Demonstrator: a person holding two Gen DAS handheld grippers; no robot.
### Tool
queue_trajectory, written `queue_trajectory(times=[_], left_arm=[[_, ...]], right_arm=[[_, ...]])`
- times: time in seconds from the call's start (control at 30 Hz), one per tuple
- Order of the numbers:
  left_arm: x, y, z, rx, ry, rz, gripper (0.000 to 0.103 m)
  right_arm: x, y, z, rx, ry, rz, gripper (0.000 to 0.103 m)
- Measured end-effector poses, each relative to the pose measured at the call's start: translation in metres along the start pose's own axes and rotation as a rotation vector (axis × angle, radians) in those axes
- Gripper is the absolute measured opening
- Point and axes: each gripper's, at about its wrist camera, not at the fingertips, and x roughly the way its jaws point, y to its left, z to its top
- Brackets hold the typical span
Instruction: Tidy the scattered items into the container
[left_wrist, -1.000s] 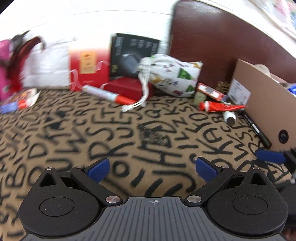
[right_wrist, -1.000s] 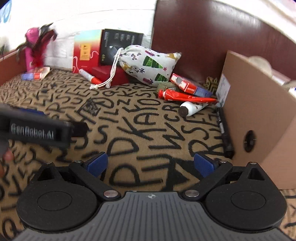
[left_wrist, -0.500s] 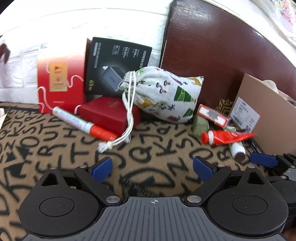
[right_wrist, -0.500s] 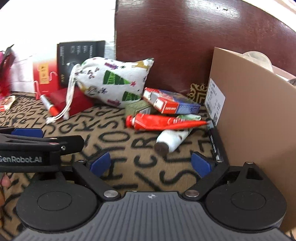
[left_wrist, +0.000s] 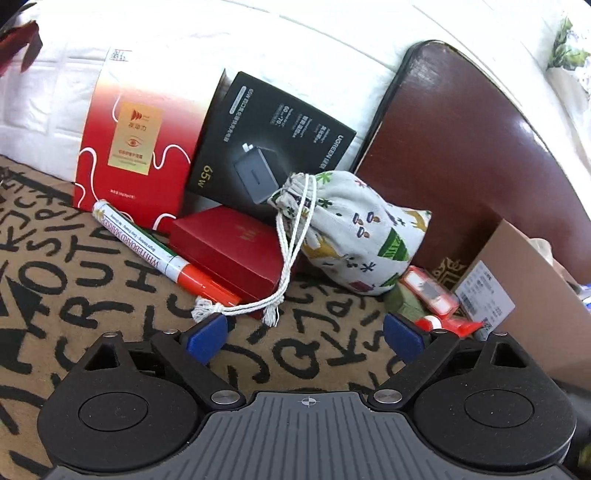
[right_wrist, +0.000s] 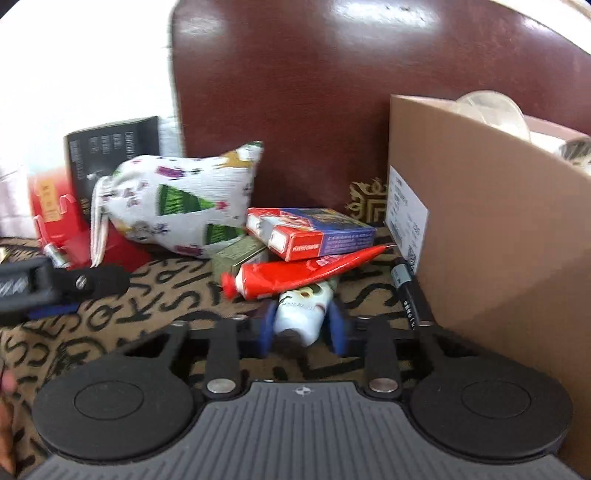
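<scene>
My right gripper (right_wrist: 301, 325) is shut on a white tube (right_wrist: 301, 314) that lies on the patterned cloth under a red tube (right_wrist: 295, 275). A card box (right_wrist: 310, 232), a green box (right_wrist: 236, 256) and a black marker (right_wrist: 412, 295) lie beside the cardboard box (right_wrist: 498, 229). My left gripper (left_wrist: 304, 332) is open and empty, just in front of the drawstring of a printed cloth pouch (left_wrist: 354, 236). A small red box (left_wrist: 236, 247) and a whiteboard marker (left_wrist: 159, 251) lie close ahead of it. The cardboard box (left_wrist: 532, 291) shows at the right.
A tall red box (left_wrist: 136, 147) and a black charger box (left_wrist: 273, 144) lean against a white quilted wall. A dark brown panel (right_wrist: 332, 110) stands behind the pile. The left gripper shows in the right wrist view (right_wrist: 62, 291). Items sit inside the cardboard box.
Both grippers moved forward toward the pile. My right gripper went from open to shut on the white tube. My left gripper stayed open and came up to the pouch's drawstring.
</scene>
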Motion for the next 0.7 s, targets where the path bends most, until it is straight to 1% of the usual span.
queue_trajectory(times=[0.07,0.1,0.13,0.17,0.23,0.3,0.4,0.47,0.5,0.57,0.6,0.63,0.7], left_arm=[[-0.001,-0.004,0.000,0.030,0.024,-0.026,0.091],[-0.001,-0.007,-0.001,0.053,0.042,-0.043,0.089],[-0.001,-0.012,-0.002,0.085,0.064,-0.063,0.089],[-0.001,-0.016,-0.003,0.117,0.086,-0.082,0.089],[-0.002,-0.027,-0.007,0.196,0.133,-0.131,0.090],[-0.001,-0.037,-0.014,0.249,0.153,-0.142,0.092],[0.001,-0.045,-0.019,0.273,0.160,-0.117,0.093],[0.001,-0.046,-0.021,0.266,0.174,-0.125,0.094],[0.001,-0.047,-0.022,0.266,0.180,-0.130,0.092],[0.000,-0.051,-0.023,0.303,0.190,-0.131,0.081],[0.000,-0.053,-0.025,0.329,0.192,-0.115,0.071],[-0.001,-0.054,-0.025,0.351,0.191,-0.092,0.056],[-0.002,-0.052,-0.024,0.341,0.196,-0.102,0.053]], right_arm=[[-0.014,0.016,-0.010,-0.096,-0.005,0.027,0.032],[-0.023,0.024,-0.016,-0.145,-0.009,0.063,0.031],[-0.031,0.032,-0.022,-0.188,-0.006,0.112,0.031],[-0.039,0.040,-0.028,-0.229,-0.001,0.142,0.032],[-0.051,0.057,-0.038,-0.322,-0.017,0.127,0.032],[-0.056,0.070,-0.043,-0.385,-0.028,0.096,0.032],[-0.056,0.078,-0.045,-0.428,-0.035,0.068,0.032],[-0.060,0.079,-0.047,-0.440,-0.035,0.080,0.032],[-0.063,0.080,-0.049,-0.449,-0.034,0.091,0.032],[-0.067,0.084,-0.053,-0.481,-0.039,0.093,0.033],[-0.068,0.087,-0.056,-0.500,-0.044,0.086,0.033],[-0.071,0.090,-0.059,-0.520,-0.051,0.076,0.034],[-0.072,0.095,-0.063,-0.546,-0.057,0.055,0.034]])
